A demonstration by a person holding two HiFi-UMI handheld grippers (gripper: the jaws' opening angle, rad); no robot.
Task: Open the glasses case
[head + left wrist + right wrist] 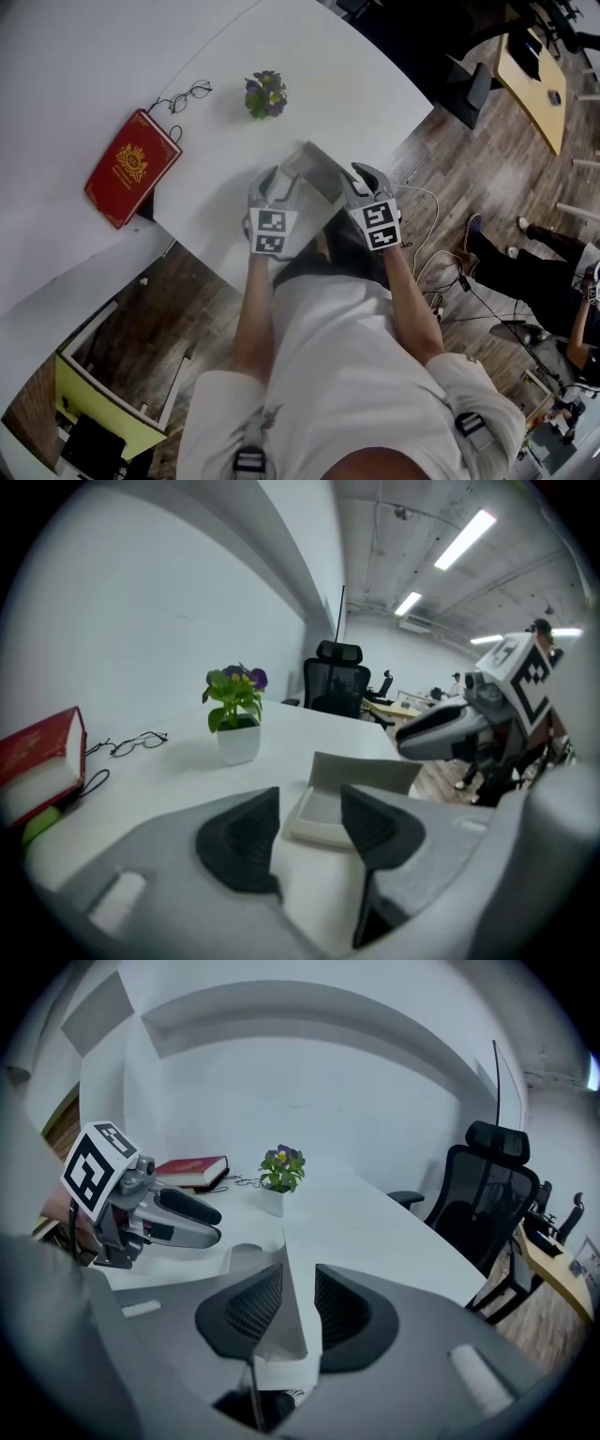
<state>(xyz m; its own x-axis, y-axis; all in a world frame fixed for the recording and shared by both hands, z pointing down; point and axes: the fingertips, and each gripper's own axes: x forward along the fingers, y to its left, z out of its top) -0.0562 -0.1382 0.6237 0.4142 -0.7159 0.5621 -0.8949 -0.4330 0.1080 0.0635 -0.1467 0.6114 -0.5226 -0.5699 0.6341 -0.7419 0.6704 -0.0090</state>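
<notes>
Found the glasses case [314, 173] at the near edge of the table [356, 84], lid already tilted up. Had the right gripper [298, 1279] clamped on the lid [292, 1327], a thin sheet edge-on between its pads. Held the left gripper [309, 799] with jaws apart and empty, the case's base just ahead of its tips, long axis running across toward the right gripper. Judged the right better placed to swing the lid back, the left to steady the base

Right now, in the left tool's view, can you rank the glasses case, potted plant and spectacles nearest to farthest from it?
1. The glasses case, directly ahead, lid raised.
2. The potted plant, behind it, leftward.
3. The spectacles, far left.
</notes>
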